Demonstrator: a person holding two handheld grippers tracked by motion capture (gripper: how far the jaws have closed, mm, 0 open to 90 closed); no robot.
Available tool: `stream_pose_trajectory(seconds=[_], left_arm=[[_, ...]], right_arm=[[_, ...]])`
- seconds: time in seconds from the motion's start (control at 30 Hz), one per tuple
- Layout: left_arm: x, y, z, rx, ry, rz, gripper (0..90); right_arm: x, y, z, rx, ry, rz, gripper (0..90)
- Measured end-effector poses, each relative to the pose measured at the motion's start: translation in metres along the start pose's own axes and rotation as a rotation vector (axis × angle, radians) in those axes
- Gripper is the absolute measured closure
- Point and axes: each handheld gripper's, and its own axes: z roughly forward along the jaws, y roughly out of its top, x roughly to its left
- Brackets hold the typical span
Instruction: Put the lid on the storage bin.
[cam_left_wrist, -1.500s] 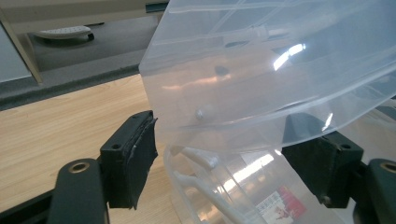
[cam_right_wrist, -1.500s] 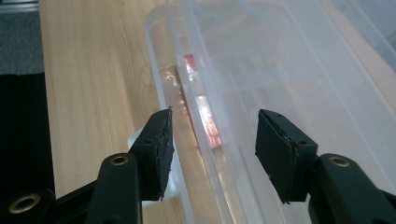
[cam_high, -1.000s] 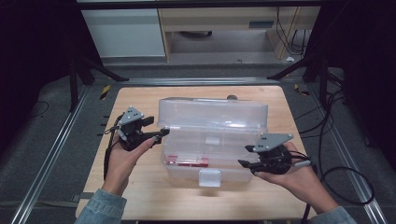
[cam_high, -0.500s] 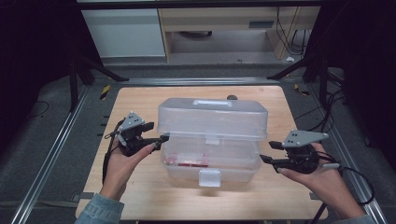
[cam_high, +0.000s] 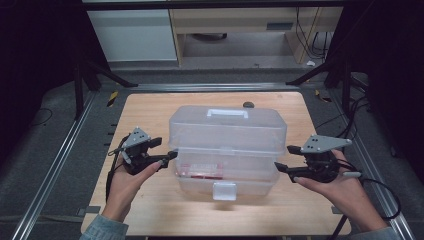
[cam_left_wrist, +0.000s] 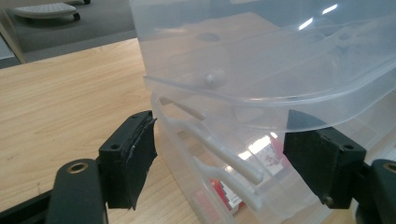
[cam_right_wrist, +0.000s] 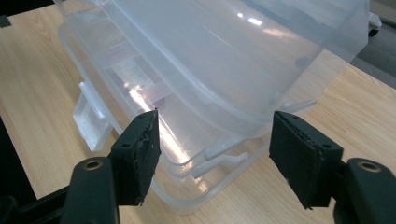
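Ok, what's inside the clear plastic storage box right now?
Through the clear storage box wall, a red and white packet lies in the lower compartment, its print too blurred to read. The half-lowered lid and glare hide the rest of the inside.

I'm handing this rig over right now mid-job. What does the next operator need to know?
Left gripper: at the left end of the clear plastic storage box, with the box's edge between its fingers; whether they clamp it is unclear.
Right gripper: open, its jaws have just been opening, nothing between them, just off the box's right end.
Box: mid wooden table, a red-and-white packet inside the base.
Done: the domed top section sits over the base.
Left: the top looks not fully seated and the front latch tab hangs loose; likely press down and latch it.
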Motion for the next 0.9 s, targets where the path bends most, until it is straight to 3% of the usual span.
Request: stream_pose_trajectory(seconds=[0.3, 0.5, 0.67, 0.9], left_arm=[[0.004, -0.011, -0.005, 0.01, 0.012, -0.002, 24.7], [0.01, -0.02, -0.016, 0.013, 0.026, -0.011, 24.5], [0.015, -0.022, -0.028, 0.006, 0.05, -0.015, 24.5], [0.025, -0.021, -0.04, -0.019, 0.078, -0.038, 24.6]], right_arm=[[0.004, 0.008, -0.004, -0.024, -0.014, 0.007, 26.2], [-0.001, 0.02, -0.009, -0.061, -0.029, 0.025, 23.4], [-0.006, 0.035, -0.01, -0.099, -0.032, 0.04, 23.0], [-0.009, 0.052, -0.002, -0.108, -0.033, 0.021, 24.5]])
